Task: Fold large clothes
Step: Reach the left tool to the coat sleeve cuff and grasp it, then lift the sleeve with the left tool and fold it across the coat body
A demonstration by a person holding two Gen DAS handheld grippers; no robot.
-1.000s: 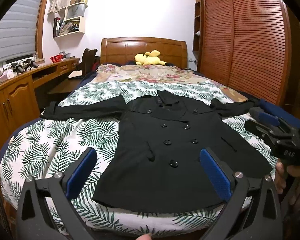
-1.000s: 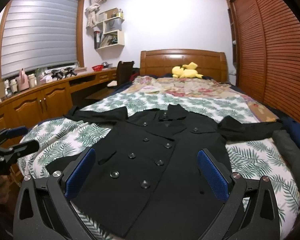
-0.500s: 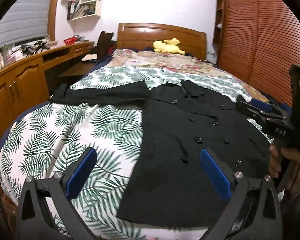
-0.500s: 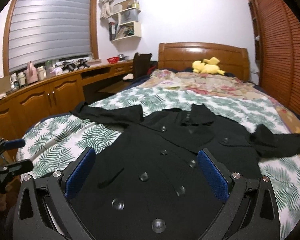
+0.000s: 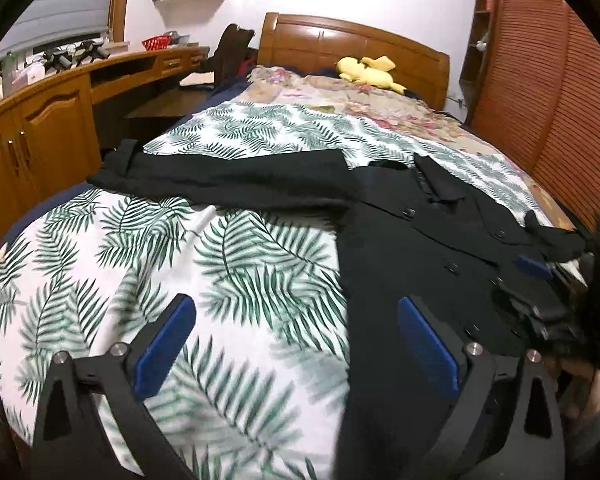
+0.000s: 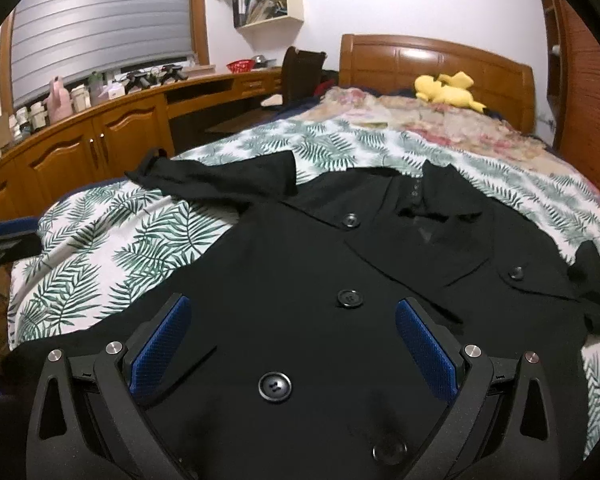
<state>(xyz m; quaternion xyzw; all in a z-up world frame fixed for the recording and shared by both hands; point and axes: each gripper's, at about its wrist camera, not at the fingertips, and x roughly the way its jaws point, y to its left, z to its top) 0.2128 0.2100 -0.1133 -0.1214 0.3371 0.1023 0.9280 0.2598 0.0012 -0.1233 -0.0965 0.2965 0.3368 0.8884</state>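
Black coat (image 6: pixel 340 280) lay flat across bed, collar toward headboard; right gripper (image 6: pixel 292 344) hovered over its buttons, left gripper (image 5: pixel 296 344) beside its edge, both w/ fingers apart.

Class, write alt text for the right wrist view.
An open hand-held gripper hovers over a black buttoned coat spread flat on a leaf-print bed cover. A yellow soft toy lies by the wooden headboard.

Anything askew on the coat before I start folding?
Mostly fine: the black coat lies flat and buttoned on the leaf-print bedspread. One oddity: its sleeves don't match. The sleeve toward the cabinets is stretched straight out, while the other sleeve is bunched and crumpled near the body.
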